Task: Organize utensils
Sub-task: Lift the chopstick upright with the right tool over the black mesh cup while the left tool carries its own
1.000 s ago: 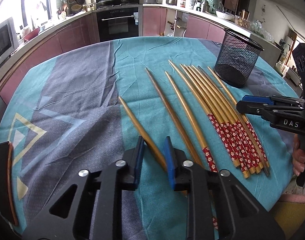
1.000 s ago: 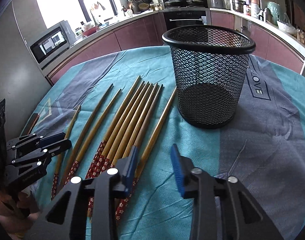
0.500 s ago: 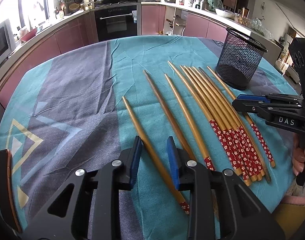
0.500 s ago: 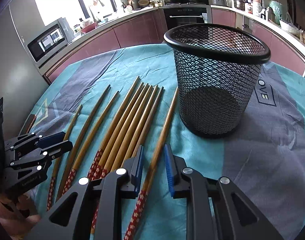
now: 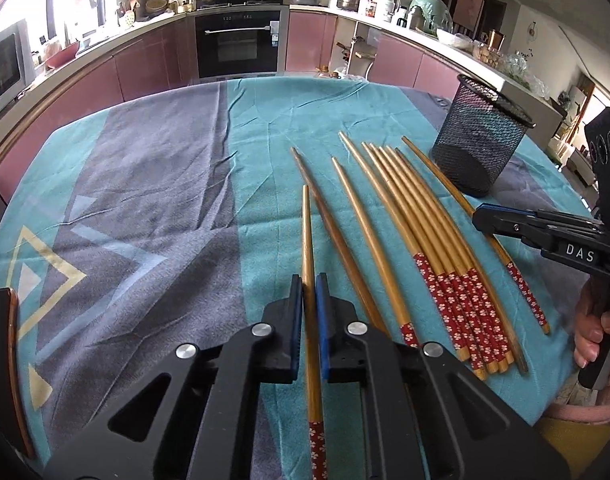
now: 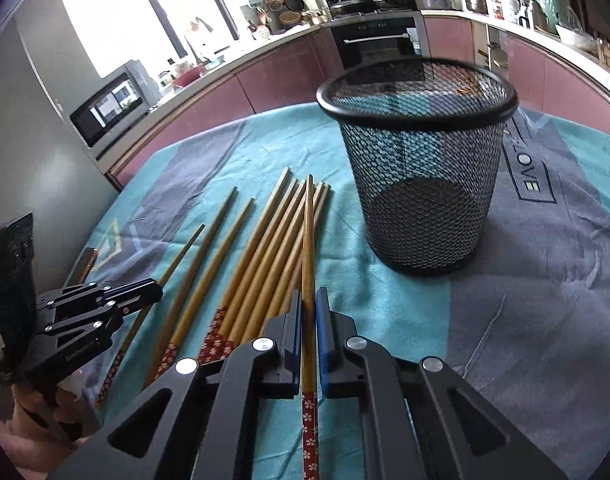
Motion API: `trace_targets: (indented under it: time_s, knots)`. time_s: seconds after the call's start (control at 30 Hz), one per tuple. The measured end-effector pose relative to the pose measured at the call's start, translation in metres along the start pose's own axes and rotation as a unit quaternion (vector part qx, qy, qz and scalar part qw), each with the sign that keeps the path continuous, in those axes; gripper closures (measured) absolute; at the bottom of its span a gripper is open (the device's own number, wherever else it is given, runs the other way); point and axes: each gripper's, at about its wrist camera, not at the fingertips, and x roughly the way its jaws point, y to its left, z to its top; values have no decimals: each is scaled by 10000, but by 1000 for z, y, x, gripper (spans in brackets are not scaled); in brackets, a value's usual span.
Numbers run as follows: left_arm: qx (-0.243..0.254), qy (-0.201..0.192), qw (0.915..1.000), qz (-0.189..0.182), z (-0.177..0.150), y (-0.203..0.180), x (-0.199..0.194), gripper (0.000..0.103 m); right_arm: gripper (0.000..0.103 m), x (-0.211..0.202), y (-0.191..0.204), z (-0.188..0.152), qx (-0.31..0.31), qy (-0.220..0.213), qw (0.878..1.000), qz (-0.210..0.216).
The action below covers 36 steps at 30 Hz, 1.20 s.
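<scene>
Several bamboo chopsticks with red flowered ends (image 5: 437, 248) lie in a row on the teal and grey tablecloth (image 5: 145, 184). My left gripper (image 5: 309, 284) is shut on the leftmost chopstick (image 5: 307, 232), which points away along the fingers. My right gripper (image 6: 307, 304) is shut on the rightmost chopstick (image 6: 308, 224), which crosses above the others (image 6: 265, 256). A black mesh cup (image 6: 421, 160) stands upright and empty just right of the row; it also shows in the left wrist view (image 5: 477, 144).
A dark curved object (image 5: 5, 364) lies at the table's left edge. Kitchen counters, an oven (image 5: 237, 44) and a microwave (image 6: 109, 108) ring the table behind. The right gripper shows at the right of the left wrist view (image 5: 545, 232).
Both grippers have closed, each on one chopstick. Each held chopstick has swung into line with its fingers and lifted off the row.
</scene>
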Motion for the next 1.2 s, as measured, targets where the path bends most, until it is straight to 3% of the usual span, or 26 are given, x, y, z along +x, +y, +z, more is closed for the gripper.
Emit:
trace_targets:
  time_s: [0.27, 0.57, 0.83, 1.2]
  knots:
    - [-33, -330, 9968, -728, 17, 1, -40, 96, 97, -33, 4, 6, -90, -407, 9980, 472]
    - [163, -894, 9851, -1461, 41, -14, -95, 96, 97, -71, 3, 17, -192, -970, 9931, 638]
    - [203, -1405, 9723, -1857, 66, -27, -132, 96, 97, -97, 0, 31, -288, -1395, 9874, 692]
    - [249, -1972, 9579, -2072, 128, -59, -151, 96, 97, -134, -3, 65, -581, -1966, 9773, 531]
